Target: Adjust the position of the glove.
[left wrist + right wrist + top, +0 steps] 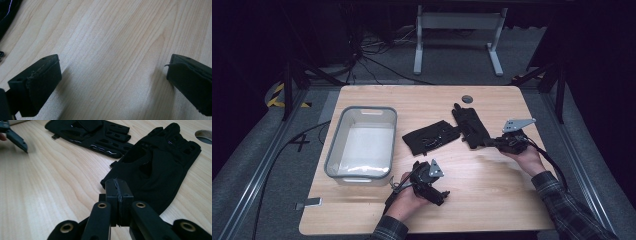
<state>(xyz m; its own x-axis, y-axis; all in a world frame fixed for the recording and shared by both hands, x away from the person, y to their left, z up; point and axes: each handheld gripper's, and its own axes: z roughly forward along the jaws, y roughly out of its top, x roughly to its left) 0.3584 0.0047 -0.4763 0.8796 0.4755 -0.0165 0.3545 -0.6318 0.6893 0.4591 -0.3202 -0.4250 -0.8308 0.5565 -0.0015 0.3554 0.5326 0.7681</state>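
Jaws, high view: right gripper point(489, 142) at cuff of near glove point(472, 127), left gripper point(439, 195) over bare table point(492, 190), grey bin point(361, 142) left | left gripper view: spread wide above wood, nothing between | right gripper view: pressed together, empty, touching near glove point(160, 167); far glove point(92, 132) beyond, apart.

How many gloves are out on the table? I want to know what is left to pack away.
2. One black glove lies mid-table, right of the grey bin; the other black glove lies beside it, by the right gripper. None in the bin.
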